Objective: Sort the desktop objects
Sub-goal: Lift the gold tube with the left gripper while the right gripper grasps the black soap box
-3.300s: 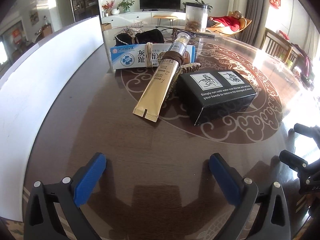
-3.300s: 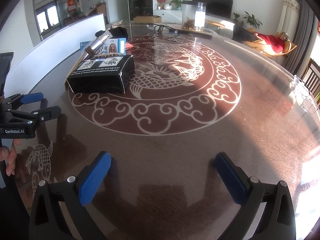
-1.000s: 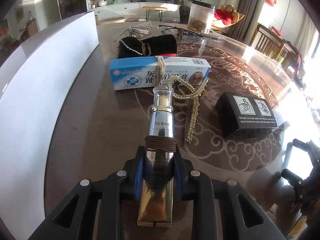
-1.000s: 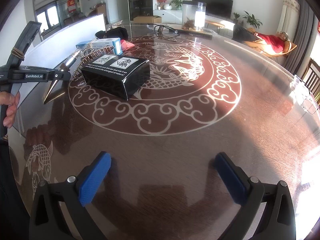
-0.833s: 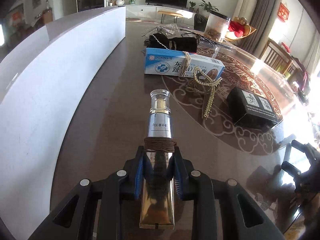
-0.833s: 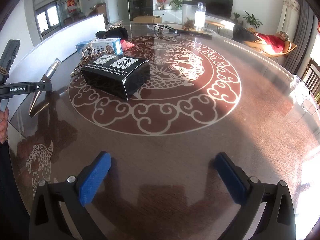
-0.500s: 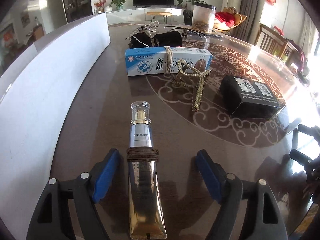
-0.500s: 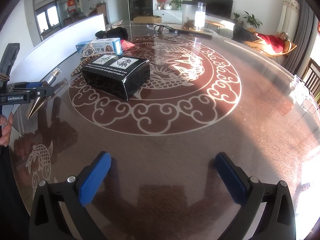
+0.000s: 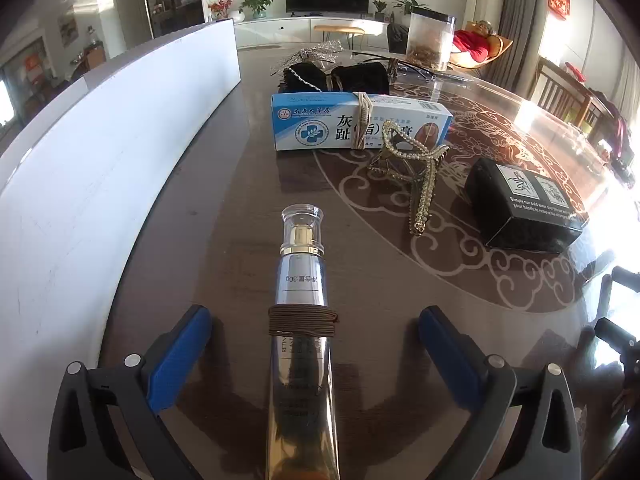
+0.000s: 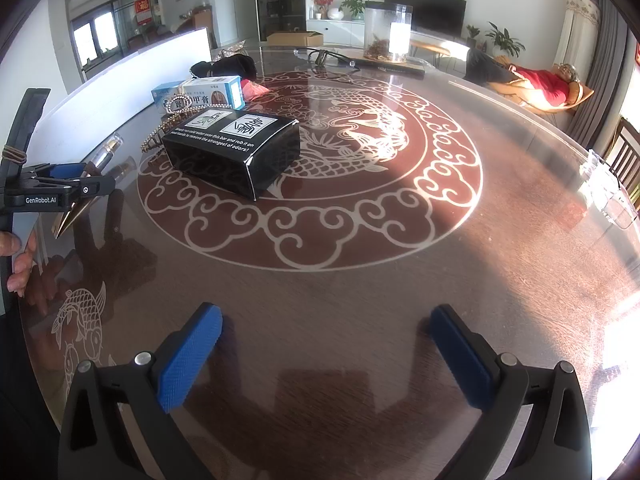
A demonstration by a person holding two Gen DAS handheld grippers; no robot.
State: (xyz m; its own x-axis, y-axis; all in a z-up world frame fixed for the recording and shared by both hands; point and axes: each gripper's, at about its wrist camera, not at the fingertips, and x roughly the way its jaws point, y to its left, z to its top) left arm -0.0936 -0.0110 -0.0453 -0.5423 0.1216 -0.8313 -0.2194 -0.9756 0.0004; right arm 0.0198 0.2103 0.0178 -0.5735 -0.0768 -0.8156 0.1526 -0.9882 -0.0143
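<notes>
Released tube (image 9: 301,344) lies btwn wide-open left gripper (image 9: 314,344).

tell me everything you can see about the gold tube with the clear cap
The tube lies flat on the table, its clear cap pointing away and its crimped gold end nearest. The body is shiny gold and silver, with a brown hair tie wound around its middle. It lies between the open left tongs, whose jaws have just opened; neither pad touches it.
</notes>
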